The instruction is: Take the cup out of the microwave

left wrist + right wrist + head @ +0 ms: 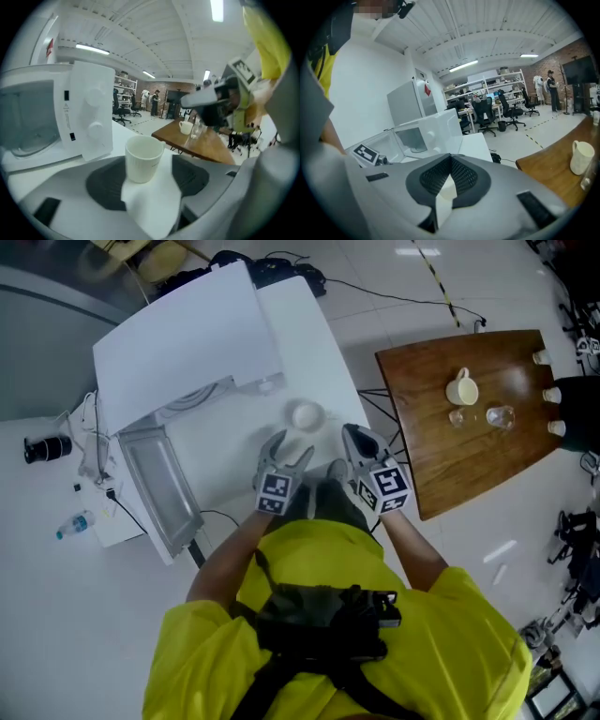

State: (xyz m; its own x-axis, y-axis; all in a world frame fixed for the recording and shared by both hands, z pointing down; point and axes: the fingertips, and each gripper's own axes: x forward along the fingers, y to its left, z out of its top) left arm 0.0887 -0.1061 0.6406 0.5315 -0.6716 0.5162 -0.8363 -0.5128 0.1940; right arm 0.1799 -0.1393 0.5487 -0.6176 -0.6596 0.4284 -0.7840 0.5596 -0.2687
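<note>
A white ribbed cup (307, 415) stands upright on the white table (323, 343), outside the white microwave (187, 343), whose door (159, 488) hangs open. In the left gripper view the cup (143, 157) stands just beyond the jaws, touching neither pad. My left gripper (287, 448) is open and aimed at the cup. My right gripper (354, 437) hovers to the cup's right, its jaw tips together with nothing held. In its own view the right gripper (450, 159) shows its pads meeting at the tips. The microwave cavity (28, 117) holds only its glass turntable.
A brown wooden table (469, 427) stands to the right with a cream mug (461, 388) and small glasses (500, 416). A water bottle (73, 524) and cables lie left of the microwave. Office chairs (506, 110) and shelves fill the room behind.
</note>
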